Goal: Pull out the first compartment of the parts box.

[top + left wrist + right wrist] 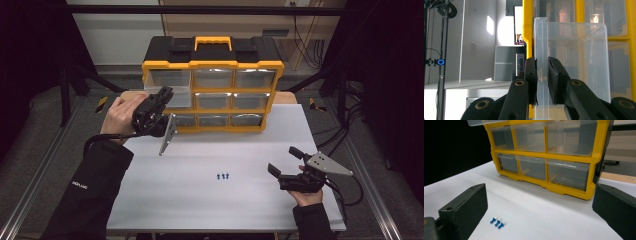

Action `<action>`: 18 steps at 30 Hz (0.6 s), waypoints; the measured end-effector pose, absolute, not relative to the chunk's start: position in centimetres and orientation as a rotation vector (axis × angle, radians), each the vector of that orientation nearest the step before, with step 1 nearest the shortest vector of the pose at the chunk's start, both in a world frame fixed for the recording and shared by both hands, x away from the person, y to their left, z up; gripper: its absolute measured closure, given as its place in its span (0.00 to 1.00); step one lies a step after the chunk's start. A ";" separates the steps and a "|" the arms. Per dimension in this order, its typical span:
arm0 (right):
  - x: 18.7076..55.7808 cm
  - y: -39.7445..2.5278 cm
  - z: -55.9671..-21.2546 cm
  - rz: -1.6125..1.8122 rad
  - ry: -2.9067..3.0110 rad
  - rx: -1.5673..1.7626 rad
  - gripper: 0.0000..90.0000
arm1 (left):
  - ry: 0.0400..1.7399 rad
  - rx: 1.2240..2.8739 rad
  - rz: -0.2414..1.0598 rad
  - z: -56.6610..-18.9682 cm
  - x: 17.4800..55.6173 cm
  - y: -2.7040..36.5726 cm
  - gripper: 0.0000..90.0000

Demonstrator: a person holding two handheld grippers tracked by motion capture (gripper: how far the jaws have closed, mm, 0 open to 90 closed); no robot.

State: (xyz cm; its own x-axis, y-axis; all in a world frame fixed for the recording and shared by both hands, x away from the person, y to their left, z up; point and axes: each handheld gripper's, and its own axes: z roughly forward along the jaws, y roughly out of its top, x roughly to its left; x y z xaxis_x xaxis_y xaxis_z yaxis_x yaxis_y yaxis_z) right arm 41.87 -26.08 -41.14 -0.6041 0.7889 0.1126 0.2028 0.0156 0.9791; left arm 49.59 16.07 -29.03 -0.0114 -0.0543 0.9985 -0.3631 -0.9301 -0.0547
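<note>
A yellow and black drawer organizer stands at the table's far edge, with clear drawers in three rows. Its top-left clear drawer is pulled partway out. My left gripper is shut on that drawer's front wall. In the left gripper view the clear drawer wall is pinched between the jaws of the left gripper, beside the organizer frame. My right gripper rests open at the near right. Three small blue pins lie mid-table. In the right gripper view the right gripper spreads wide around the pins and organizer.
The white table has bare room in front of and around the pins. A dark floor, metal frame rails and cables surround the table. The other drawers sit pushed in.
</note>
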 end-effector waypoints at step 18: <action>41.9 -26.1 -41.2 1.618 1.824 1.011 0.01 | -0.445 2.037 2.026 -29.2 48.6 16.4 0.85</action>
